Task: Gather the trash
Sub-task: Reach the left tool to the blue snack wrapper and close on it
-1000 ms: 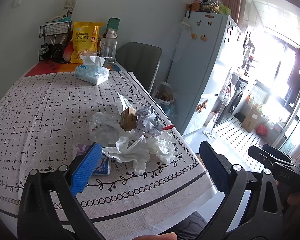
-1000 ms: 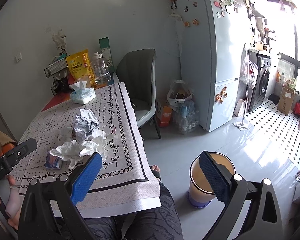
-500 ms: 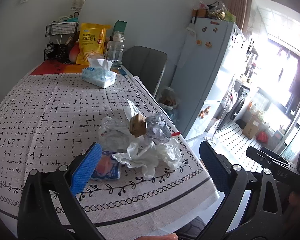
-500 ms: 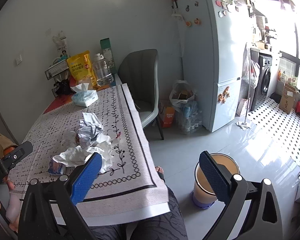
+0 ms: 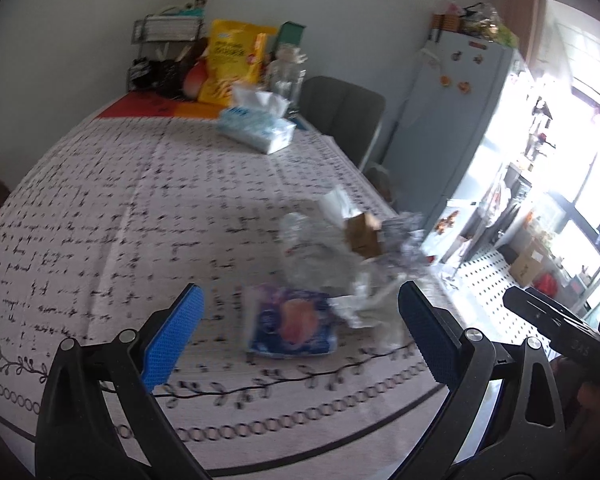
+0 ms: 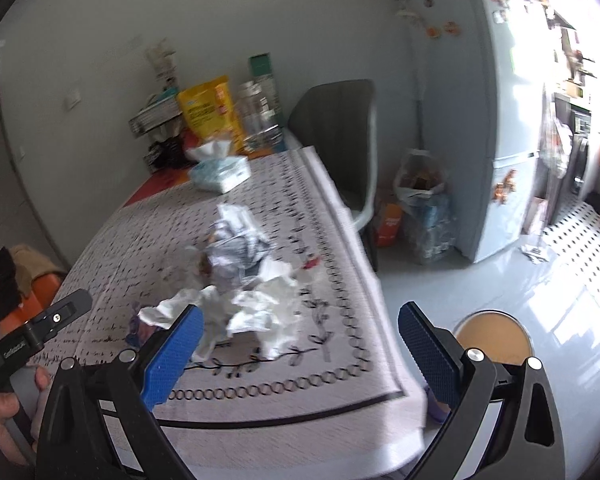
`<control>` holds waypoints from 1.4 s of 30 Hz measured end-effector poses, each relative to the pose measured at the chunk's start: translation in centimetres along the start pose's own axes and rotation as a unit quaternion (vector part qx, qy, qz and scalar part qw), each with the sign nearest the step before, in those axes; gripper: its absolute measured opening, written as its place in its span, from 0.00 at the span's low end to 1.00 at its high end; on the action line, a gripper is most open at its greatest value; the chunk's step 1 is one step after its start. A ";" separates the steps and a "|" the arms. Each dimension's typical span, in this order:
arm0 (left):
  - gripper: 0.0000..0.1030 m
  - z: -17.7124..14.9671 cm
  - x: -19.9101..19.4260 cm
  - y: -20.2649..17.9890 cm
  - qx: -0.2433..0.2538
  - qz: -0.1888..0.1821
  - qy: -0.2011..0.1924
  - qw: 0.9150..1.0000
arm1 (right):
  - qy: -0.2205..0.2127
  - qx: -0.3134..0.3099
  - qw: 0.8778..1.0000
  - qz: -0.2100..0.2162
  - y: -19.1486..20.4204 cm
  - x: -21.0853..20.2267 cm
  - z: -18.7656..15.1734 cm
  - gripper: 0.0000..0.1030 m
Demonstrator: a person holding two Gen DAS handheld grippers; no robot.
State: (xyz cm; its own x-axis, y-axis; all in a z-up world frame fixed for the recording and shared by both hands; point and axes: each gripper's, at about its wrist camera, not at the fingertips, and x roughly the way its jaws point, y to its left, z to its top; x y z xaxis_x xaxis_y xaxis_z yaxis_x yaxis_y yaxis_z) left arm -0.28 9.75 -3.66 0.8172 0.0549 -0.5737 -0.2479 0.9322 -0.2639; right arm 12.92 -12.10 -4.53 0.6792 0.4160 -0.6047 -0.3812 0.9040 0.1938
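A pile of trash lies near the table's front right edge: a blue snack wrapper [image 5: 294, 326], crumpled clear plastic [image 5: 316, 252], a small brown carton [image 5: 362, 232], crumpled foil [image 5: 404, 240] and white tissues [image 6: 256, 308]. My left gripper [image 5: 300, 340] is open and empty, low over the table, with the blue wrapper between its pads. My right gripper [image 6: 300, 346] is open and empty, above the table's front edge, just in front of the tissues. A tan trash bin [image 6: 494, 340] stands on the floor to the right of the table.
A tissue box [image 5: 256, 128], a yellow snack bag [image 5: 228, 60], a clear jar [image 5: 286, 72] and a wire rack [image 5: 164, 56] stand at the table's far end. A grey chair [image 6: 340, 136], a bag of bottles [image 6: 424, 196] and a fridge [image 6: 488, 120] are to the right.
Both grippers moved forward and lower toward the trash pile. The left one swung left, so the blue wrapper now lies between its pads. Both stay open.
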 end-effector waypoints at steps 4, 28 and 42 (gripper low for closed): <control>0.92 -0.2 0.9 2.6 -0.022 0.019 0.009 1.000 | 0.020 -0.015 0.999 0.024 1.7 2.0 -0.2 0.93; 0.83 -1.6 5.8 1.9 -0.008 0.021 0.082 0.996 | 0.095 -0.008 0.994 0.049 1.8 8.5 -1.3 0.21; 0.88 -2.8 8.3 -2.3 0.068 0.061 0.135 0.987 | 0.056 -0.019 0.993 0.103 0.9 4.5 -1.0 0.06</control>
State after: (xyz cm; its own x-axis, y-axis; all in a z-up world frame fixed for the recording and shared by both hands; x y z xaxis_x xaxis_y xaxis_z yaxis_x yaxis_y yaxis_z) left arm 5.61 7.04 -9.98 0.6131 0.0889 -0.7850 -0.2482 0.9650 -0.0845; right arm 15.00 -9.55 -7.84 0.5105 0.5764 -0.6381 -0.5294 0.7954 0.2949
